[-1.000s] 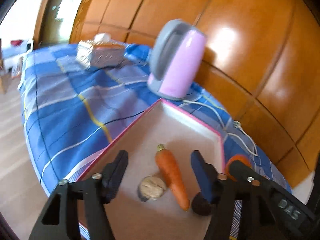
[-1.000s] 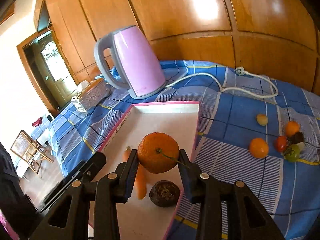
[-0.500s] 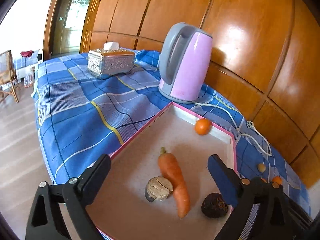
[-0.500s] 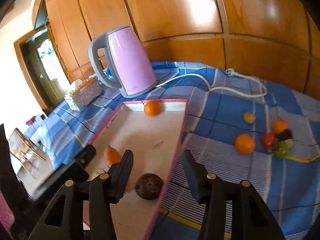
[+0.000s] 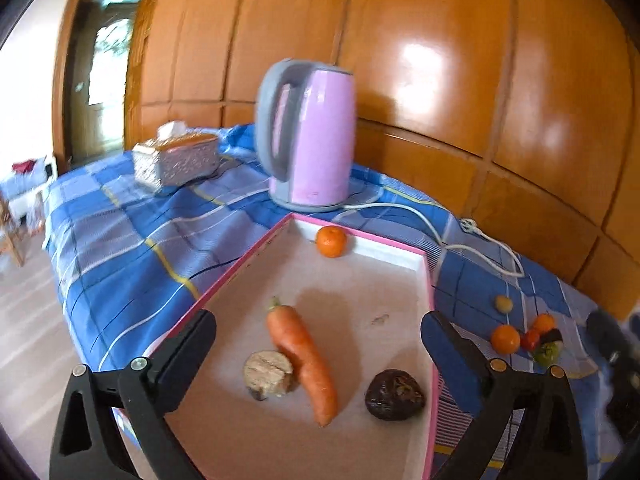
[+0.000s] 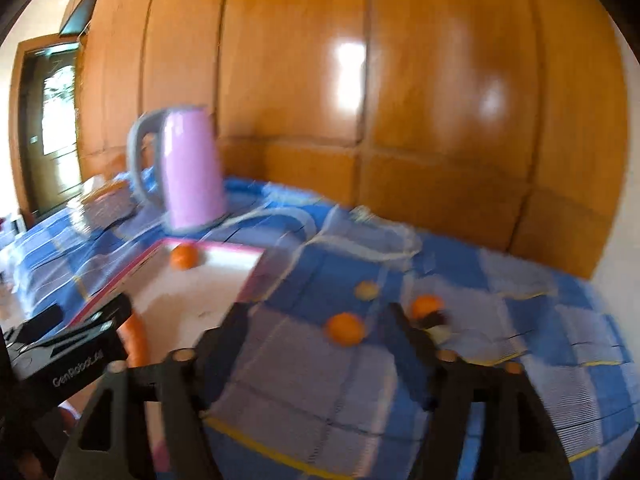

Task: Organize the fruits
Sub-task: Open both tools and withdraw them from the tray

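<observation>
A pink-rimmed white tray (image 5: 427,280) lies on the blue checked cloth. In it are a mandarin (image 5: 331,241) at the far end, a carrot (image 5: 303,356), a beige cut fruit (image 5: 268,374) and a dark wrinkled fruit (image 5: 394,400). My left gripper (image 5: 318,344) is open and empty above the tray's near half. My right gripper (image 6: 320,324) is open and empty over the cloth to the right of the tray (image 6: 256,268). An orange (image 6: 346,329) lies between its fingers' line of sight, with another orange (image 6: 427,306) and a yellowish fruit (image 6: 367,289) beyond.
A pink kettle (image 5: 308,136) stands behind the tray, its white cord (image 5: 432,232) trailing right. A silver tissue box (image 5: 176,162) sits at the far left. A cluster of small fruits (image 5: 528,336) lies right of the tray. Wooden panelling backs the table.
My right gripper opened and let go of the mandarin, which now lies at the tray's far end. It then swung right towards the loose fruits. My left gripper opened wider and pulled back.
</observation>
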A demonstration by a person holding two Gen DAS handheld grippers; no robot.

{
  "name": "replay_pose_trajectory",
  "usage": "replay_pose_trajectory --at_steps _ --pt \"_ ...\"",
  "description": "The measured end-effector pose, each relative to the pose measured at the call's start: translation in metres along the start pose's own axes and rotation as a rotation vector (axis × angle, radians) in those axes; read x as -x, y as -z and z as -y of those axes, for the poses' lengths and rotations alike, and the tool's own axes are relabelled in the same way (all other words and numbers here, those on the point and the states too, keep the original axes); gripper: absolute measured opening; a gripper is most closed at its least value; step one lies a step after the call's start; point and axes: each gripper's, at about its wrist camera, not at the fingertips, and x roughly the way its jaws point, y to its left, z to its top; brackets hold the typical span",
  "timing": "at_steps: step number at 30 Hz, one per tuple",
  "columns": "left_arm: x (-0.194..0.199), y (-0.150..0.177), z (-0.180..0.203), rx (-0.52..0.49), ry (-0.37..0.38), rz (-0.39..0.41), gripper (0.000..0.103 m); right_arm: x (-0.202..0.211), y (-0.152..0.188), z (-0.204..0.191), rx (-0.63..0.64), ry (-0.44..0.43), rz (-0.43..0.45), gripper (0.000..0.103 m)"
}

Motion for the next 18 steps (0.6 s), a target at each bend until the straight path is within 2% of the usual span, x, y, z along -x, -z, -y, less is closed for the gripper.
replay_pose_trajectory --at_steps 2,4,6,11,16,18 --pt "0.000 0.002 0.007 -0.036 0.006 0.005 0.103 -0.001 0.002 0.009 0.008 0.081 0.022 0.086" --pt "0.000 0.004 0.015 -0.077 0.005 0.017 0.103 -0.013 0.008 0.022 0.012 0.155 -0.030 0.086" --pt "0.002 0.005 0.021 -0.109 0.012 0.030 0.103 -0.024 0.013 0.036 -0.021 0.115 -0.093 0.086" --pt "-0.001 0.005 0.025 -0.132 0.021 0.026 0.103 -0.056 0.027 0.080 -0.209 0.035 -0.222 0.086" --pt "-0.007 0.004 0.023 -0.107 0.096 -0.036 0.103 -0.070 0.047 0.120 -0.339 0.108 -0.240 0.085" --pt "-0.010 0.005 0.026 -0.115 0.111 -0.066 0.103 -0.079 0.060 0.134 -0.396 0.138 -0.288 0.084"
